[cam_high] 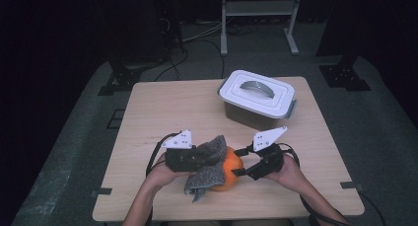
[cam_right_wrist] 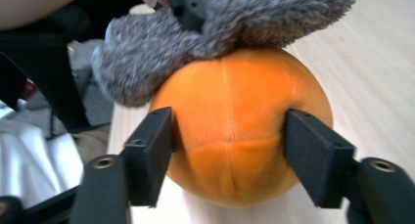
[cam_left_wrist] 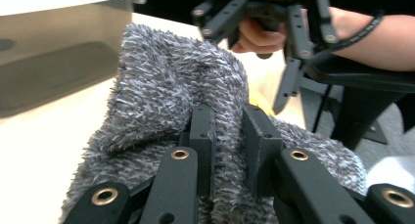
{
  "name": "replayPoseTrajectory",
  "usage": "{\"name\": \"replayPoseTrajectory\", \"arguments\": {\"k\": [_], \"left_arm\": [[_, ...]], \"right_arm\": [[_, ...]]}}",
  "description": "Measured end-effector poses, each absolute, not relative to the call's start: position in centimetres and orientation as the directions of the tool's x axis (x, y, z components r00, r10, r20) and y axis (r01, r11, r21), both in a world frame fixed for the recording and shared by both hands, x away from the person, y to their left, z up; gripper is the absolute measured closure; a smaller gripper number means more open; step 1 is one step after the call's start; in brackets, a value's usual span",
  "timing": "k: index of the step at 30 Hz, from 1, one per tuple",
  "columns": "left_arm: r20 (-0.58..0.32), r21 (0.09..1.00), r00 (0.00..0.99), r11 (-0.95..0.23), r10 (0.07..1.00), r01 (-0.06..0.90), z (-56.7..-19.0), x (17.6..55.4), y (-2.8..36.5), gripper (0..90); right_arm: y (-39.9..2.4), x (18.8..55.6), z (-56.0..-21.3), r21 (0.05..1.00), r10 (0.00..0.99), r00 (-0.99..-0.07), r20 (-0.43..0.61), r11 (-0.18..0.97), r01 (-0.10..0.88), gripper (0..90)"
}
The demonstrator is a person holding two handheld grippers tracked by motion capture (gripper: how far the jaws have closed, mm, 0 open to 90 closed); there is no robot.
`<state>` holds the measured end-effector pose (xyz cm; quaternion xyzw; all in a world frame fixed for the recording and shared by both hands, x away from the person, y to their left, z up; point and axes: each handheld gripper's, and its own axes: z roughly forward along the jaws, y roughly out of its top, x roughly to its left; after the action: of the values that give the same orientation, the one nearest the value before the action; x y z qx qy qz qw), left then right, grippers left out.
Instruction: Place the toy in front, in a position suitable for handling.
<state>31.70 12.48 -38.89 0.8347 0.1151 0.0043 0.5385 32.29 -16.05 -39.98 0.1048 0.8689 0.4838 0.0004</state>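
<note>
The table (cam_high: pixel 148 107) carries a lidded white box (cam_high: pixel 256 95) near its far right corner, shut and well apart from the work. Near the front edge sits an orange ball (cam_right_wrist: pixel 240 136), steadied from the right: the right gripper (cam_high: pixel 241 164) has its jaws on either side of it, touching or just short, I cannot tell which. The left gripper (cam_high: pixel 199 159) is clamped tight on a fold of grey cloth (cam_left_wrist: pixel 171 92), draped over the ball's top, apparently to wipe it.
</note>
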Motion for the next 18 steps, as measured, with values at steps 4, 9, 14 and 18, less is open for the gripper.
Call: {"name": "replayPoseTrajectory", "arguments": {"k": [4,9,14,18], "left_arm": [[-0.136,0.901,0.979,-0.391,0.151,0.186,-39.1,31.5,11.9,76.5],[-0.133,0.899,0.981,-0.399,0.14,0.179,-39.1,31.4,11.4,76.4],[-0.11,0.902,0.975,-0.393,0.192,0.179,-38.8,31.7,12.4,76.3],[-0.116,0.894,0.965,-0.399,0.236,0.205,-39.3,32.1,13.6,76.1]], "right_arm": [[-15.8,32.4,-40.2,0.84,0.185,-0.976,0.111,0.508,0.192,30.7],[-15.3,32.0,-40.4,0.832,0.192,-0.979,0.071,0.529,0.164,34.4],[-15.8,31.7,-40.4,0.836,0.18,-0.984,0.002,0.539,0.101,50.2],[-16.3,32.0,-40.5,0.836,0.18,-0.984,0.01,0.539,0.107,50.8]]}}
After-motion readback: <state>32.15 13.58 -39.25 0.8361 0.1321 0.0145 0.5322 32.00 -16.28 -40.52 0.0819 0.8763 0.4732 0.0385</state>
